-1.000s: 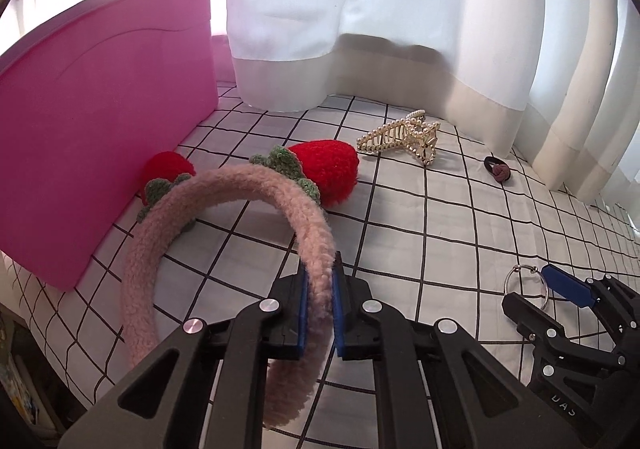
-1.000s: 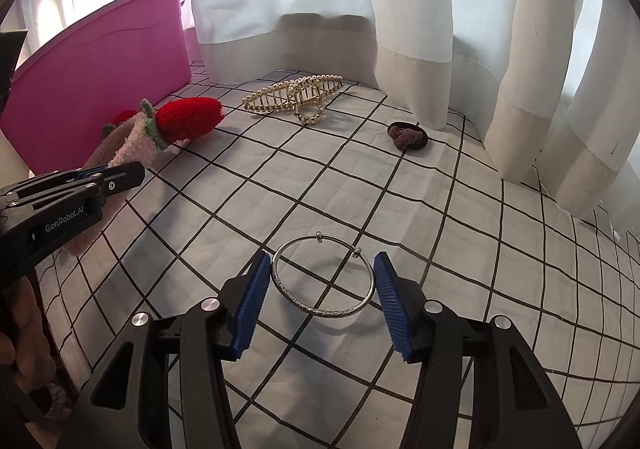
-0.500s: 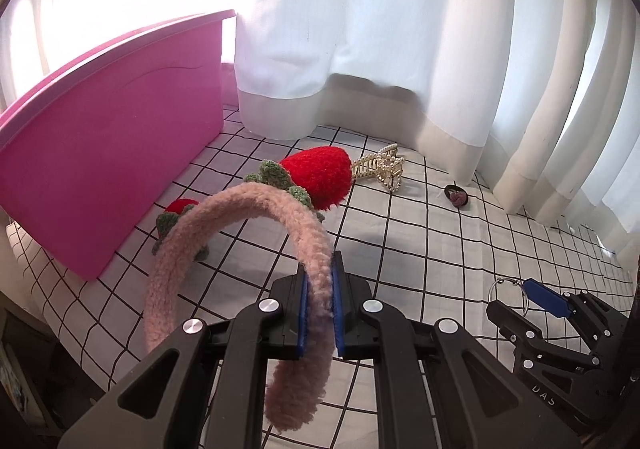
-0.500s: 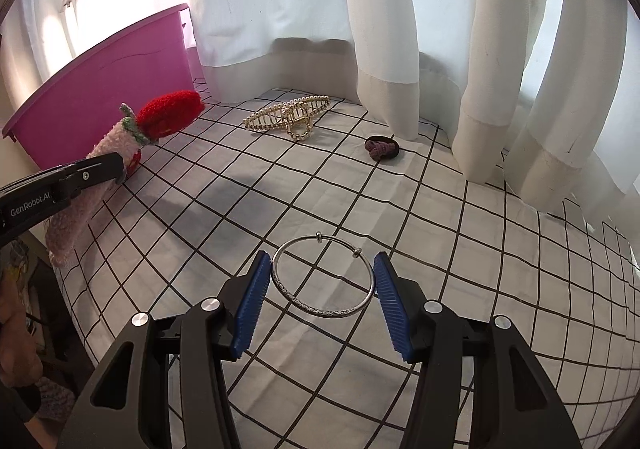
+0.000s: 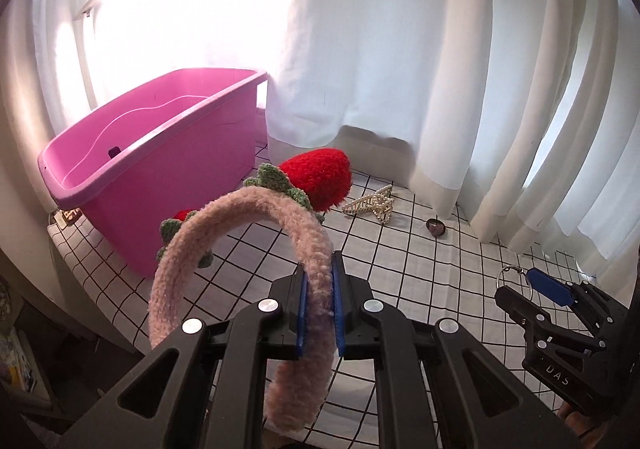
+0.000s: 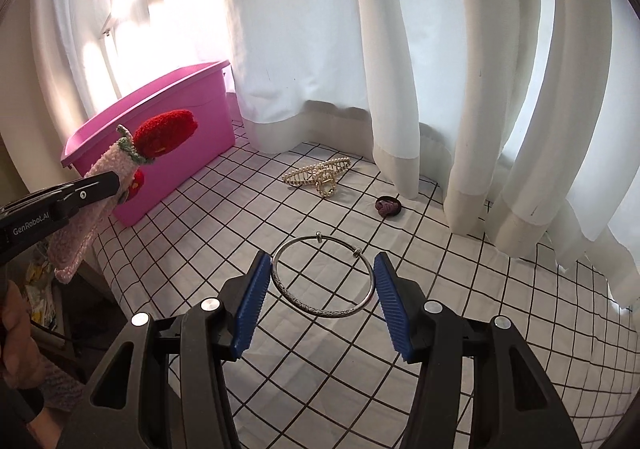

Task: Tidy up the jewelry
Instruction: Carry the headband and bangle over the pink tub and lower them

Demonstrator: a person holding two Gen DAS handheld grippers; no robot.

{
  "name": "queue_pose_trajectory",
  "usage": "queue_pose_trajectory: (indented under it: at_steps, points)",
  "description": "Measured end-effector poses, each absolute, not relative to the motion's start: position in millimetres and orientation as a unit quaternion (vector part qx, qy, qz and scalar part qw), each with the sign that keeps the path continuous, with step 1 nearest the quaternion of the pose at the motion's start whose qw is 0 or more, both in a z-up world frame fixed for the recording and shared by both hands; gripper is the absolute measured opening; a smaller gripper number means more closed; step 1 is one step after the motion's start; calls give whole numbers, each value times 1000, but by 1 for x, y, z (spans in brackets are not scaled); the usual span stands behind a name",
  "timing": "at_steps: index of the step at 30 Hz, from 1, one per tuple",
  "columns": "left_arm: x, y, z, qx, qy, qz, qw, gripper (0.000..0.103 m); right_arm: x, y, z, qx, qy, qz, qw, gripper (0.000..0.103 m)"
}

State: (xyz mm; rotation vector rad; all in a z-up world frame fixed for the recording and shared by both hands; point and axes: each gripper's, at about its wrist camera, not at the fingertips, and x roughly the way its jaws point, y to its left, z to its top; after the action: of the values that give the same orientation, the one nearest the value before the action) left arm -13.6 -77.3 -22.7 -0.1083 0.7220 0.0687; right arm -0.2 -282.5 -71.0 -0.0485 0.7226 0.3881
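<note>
**Both tools loaded, lifted above the desk**

Left wrist view: your left tool (image 5: 319, 315) is clamped on the fuzzy pink headband (image 5: 256, 225), its blue pads pressed against the band on both sides. The band arches up toward 11 o'clock, and its red strawberry (image 5: 320, 179) sits at 12 o'clock, in front of the pink bin (image 5: 160, 169). The pearl hair clip (image 5: 372, 205) lies on the checked cloth (image 5: 440, 269) at 1 o'clock, with the dark hair tie (image 5: 436, 227) just right of it. Your right tool (image 5: 532, 289) shows at 3 o'clock.

Right wrist view: your right tool (image 6: 322, 285) grips the silver bangle (image 6: 323, 275) across its width, one pad on each side, held clear of the cloth. The hair clip (image 6: 318, 175) is at 12 o'clock, the hair tie (image 6: 387, 206) at 1 o'clock. The bin (image 6: 160, 153) stands at 10 o'clock, with the headband (image 6: 100, 185) in your left tool (image 6: 108, 183) in front of it.
</note>
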Motion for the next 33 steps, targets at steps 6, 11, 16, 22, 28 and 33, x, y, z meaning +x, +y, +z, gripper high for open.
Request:
queue_pose_trajectory:
  at_steps: [6,11,16,22,28,33]
  points:
    - [-42,-65,10,-61,331,64,940,11,-6,-267,-32,-30,316,235,919,52]
    - [-56,-47,42,-63,306,86,946,11,-3,-242,-1,-28,291,276,916,52]
    - [-53,-18,69,-70,279,102,952,13,8,-211,26,-23,268,306,913,52]
    - [-43,22,103,-78,263,93,957,15,29,-163,50,-22,252,330,910,52]
    - [-17,74,126,-110,264,59,956,16,59,-118,65,-19,247,340,907,52]
    - [15,108,133,-117,272,45,954,15,88,-78,76,-20,245,344,906,52]
